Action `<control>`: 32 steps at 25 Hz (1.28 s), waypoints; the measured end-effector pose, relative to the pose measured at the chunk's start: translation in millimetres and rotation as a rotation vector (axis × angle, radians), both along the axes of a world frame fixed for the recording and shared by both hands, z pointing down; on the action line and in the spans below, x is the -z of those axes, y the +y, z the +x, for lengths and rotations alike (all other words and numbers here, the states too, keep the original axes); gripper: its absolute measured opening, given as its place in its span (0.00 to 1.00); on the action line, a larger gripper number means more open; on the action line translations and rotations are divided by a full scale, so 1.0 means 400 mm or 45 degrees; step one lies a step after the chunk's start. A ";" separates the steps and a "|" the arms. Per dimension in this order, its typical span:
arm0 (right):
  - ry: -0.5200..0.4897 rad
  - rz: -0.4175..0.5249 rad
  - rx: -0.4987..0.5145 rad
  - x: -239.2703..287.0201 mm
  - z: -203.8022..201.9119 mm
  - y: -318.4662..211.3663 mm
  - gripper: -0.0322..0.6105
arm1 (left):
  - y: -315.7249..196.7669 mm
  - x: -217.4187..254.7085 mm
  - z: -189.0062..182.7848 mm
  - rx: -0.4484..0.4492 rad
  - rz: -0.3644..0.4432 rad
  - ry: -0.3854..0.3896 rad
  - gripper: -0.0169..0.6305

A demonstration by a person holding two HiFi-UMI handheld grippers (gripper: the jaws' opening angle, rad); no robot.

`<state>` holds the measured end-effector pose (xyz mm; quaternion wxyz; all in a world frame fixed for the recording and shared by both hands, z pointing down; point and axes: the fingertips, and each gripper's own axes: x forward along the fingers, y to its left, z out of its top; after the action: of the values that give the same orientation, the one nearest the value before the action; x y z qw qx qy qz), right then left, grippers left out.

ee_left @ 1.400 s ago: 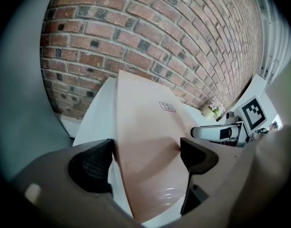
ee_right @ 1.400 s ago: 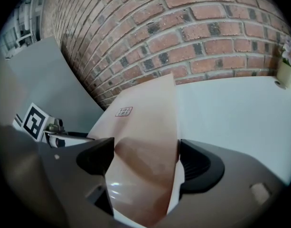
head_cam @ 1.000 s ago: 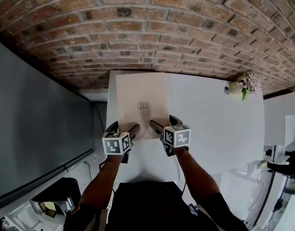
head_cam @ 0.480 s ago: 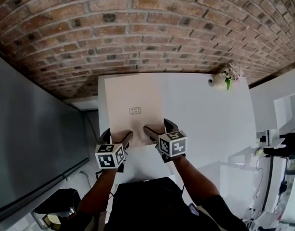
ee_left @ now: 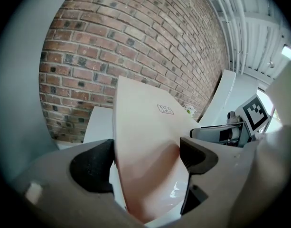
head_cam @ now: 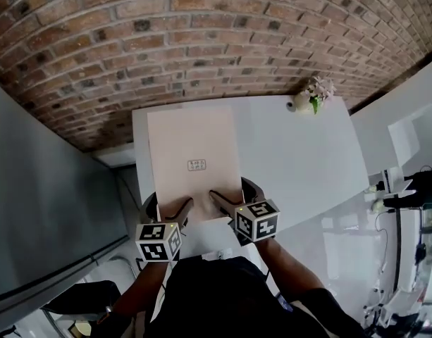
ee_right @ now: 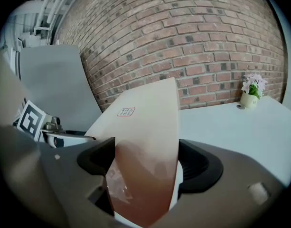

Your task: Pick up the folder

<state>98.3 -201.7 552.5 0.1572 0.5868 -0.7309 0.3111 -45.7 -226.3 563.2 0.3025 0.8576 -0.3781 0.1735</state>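
My left gripper (ee_left: 146, 158) and right gripper (ee_right: 143, 158) each pinch the folder (head_cam: 193, 146) by its near edge (light, thin and floppy, I'd judge), one toward each corner.

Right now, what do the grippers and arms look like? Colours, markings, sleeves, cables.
Left gripper and right gripper: grey moulded bodies with black pads on the inside. Each carries a white cube with black square markers, left cube and right cube. The forearms are bare, and a black top shows at the bottom of the head view. No cables that I can make out.
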 end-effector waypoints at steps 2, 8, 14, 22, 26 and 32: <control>0.003 0.026 -0.014 0.024 0.010 0.029 0.70 | 0.025 0.023 0.010 -0.007 0.021 0.007 0.71; 0.003 0.092 -0.075 0.100 0.080 0.127 0.70 | 0.102 0.109 0.083 -0.055 0.132 0.018 0.71; -0.014 0.205 -0.161 0.193 0.157 0.250 0.70 | 0.201 0.208 0.164 -0.116 0.235 0.041 0.71; -0.009 0.332 -0.214 0.290 0.243 0.423 0.70 | 0.359 0.317 0.254 -0.146 0.399 0.071 0.71; 0.013 0.381 -0.229 0.331 0.274 0.496 0.70 | 0.427 0.358 0.287 -0.160 0.454 0.090 0.71; 0.023 0.443 -0.248 0.367 0.301 0.580 0.70 | 0.506 0.398 0.316 -0.175 0.522 0.110 0.71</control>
<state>218.8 30.3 405.8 0.0293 0.6758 -0.7119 0.1887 80.7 -23.9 404.2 0.1251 0.9316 -0.3328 0.0764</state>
